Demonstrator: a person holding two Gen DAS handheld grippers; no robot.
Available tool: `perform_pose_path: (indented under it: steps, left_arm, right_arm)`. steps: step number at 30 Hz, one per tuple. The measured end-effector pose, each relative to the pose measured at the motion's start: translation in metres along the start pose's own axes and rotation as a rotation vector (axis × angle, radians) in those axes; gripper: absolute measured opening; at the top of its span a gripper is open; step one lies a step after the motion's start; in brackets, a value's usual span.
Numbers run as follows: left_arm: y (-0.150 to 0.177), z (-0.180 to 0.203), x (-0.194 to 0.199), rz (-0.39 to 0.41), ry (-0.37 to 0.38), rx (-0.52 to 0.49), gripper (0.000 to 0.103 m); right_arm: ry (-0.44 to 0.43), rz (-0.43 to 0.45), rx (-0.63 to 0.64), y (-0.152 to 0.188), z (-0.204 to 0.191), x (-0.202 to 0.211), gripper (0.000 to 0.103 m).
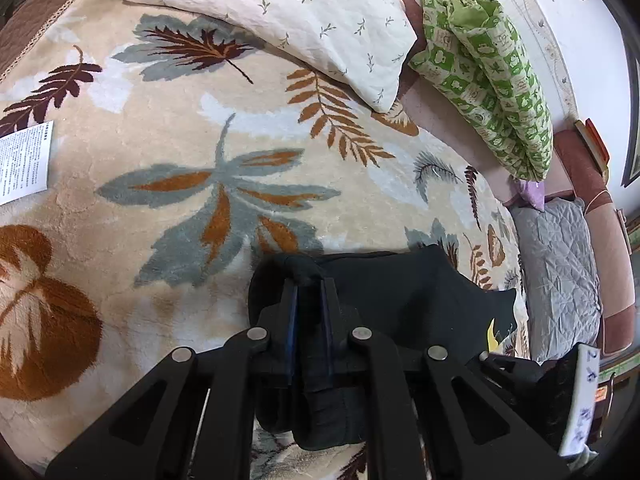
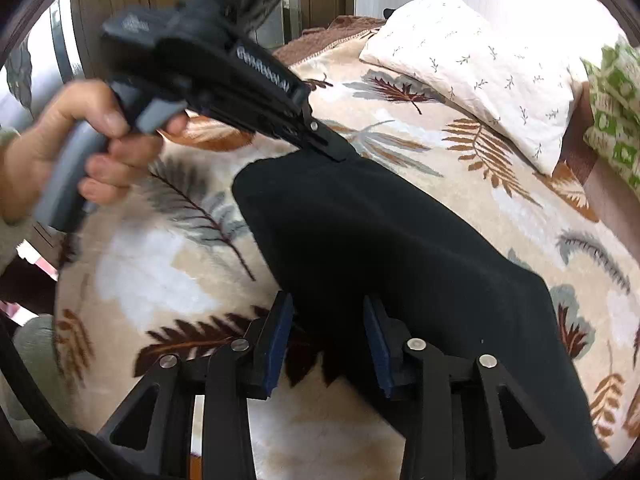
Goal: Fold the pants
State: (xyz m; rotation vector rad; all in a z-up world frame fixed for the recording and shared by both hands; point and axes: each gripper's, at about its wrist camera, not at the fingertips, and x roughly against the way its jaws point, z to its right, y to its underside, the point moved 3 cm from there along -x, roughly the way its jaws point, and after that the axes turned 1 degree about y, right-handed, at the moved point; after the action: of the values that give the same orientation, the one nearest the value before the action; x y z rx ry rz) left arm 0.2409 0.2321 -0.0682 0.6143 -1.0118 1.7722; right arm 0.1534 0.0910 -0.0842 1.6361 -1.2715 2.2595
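The black pants [image 2: 400,248] lie stretched over a leaf-patterned blanket [image 2: 152,280] on a bed. My left gripper [image 1: 310,284] is shut on a bunched edge of the pants [image 1: 384,284], with cloth pinched between its blue pads. In the right wrist view the left gripper [image 2: 336,152] grips the far corner of the pants and lifts it. My right gripper [image 2: 328,304] is open, its fingers standing on either side of the near edge of the pants, with cloth between them.
A white sprigged pillow [image 1: 288,12] and a green patterned pillow [image 1: 488,76] lie at the head of the bed. A printed sheet of paper [image 1: 24,160] lies on the blanket at left. A grey quilted cover [image 1: 560,272] is at the right.
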Motion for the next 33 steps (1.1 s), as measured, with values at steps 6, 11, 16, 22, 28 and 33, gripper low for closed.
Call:
perform_pose_path:
  steps: [6,11,16,22,28,33]
  left_arm:
    - [0.002,-0.001,0.006,0.012,0.000,-0.028,0.008]
    - [0.014,-0.016,-0.005,0.001,-0.021,0.004,0.009]
    - [0.013,-0.008,0.018,0.003,-0.062,-0.028,0.009]
    - [0.002,0.000,0.063,0.081,-0.167,-0.087,0.009]
    - [-0.007,0.070,0.026,0.076,-0.052,-0.163,0.009]
    - [0.005,0.153,-0.054,-0.044,0.020,-0.273,0.009]
  right_arm:
    - [-0.070,0.028,-0.043,0.000,-0.003,0.012,0.002]
    - [-0.091,-0.024,-0.080,0.014,-0.005,-0.013,0.003]
    - [-0.169,0.064,-0.216,0.015,0.021,0.024,0.025]
    - [-0.107,0.106,-0.369,0.053,0.118,0.085,0.038]
    - [0.018,0.087,-0.585,0.101,0.200,0.100,0.041]
    - [0.005,0.042,-0.588,0.098,0.192,0.075,0.038]
